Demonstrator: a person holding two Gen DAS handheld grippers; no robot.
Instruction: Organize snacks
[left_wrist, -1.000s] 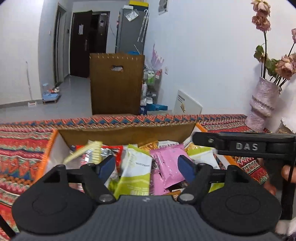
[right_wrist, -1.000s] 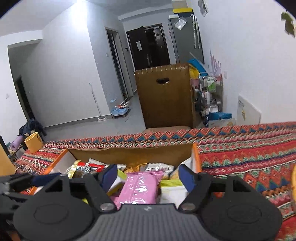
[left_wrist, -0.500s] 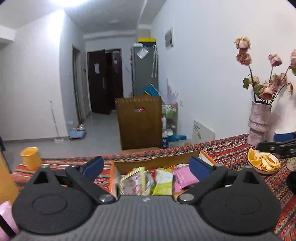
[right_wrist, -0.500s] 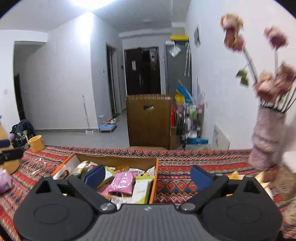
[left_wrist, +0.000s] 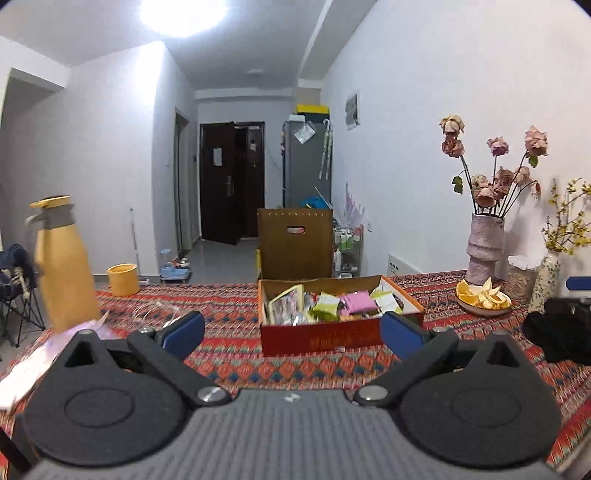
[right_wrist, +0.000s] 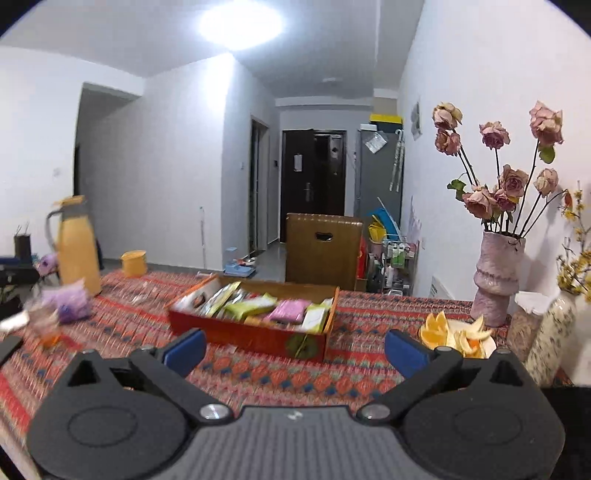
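Observation:
A red cardboard box (left_wrist: 325, 338) stands on the patterned tablecloth, filled with several snack packets, among them a pink one (left_wrist: 356, 301) and green ones (left_wrist: 327, 306). It also shows in the right wrist view (right_wrist: 255, 336), with its pink packet (right_wrist: 290, 310). My left gripper (left_wrist: 291, 334) is open and empty, held back from the box's near side. My right gripper (right_wrist: 293, 349) is open and empty, also well short of the box.
A yellow thermos (left_wrist: 62, 262) stands at the left, with a yellow cup (left_wrist: 123, 278) behind it. A plate of orange peel (left_wrist: 482, 295), a pink vase of dried roses (left_wrist: 484, 247) and a speckled vase (right_wrist: 550, 332) stand at the right. A purple bag (right_wrist: 68, 301) lies at the left.
Both grippers have drawn back and up from right over the box's packets to well away from the box, and their jaws have opened wider. The box now shows whole.

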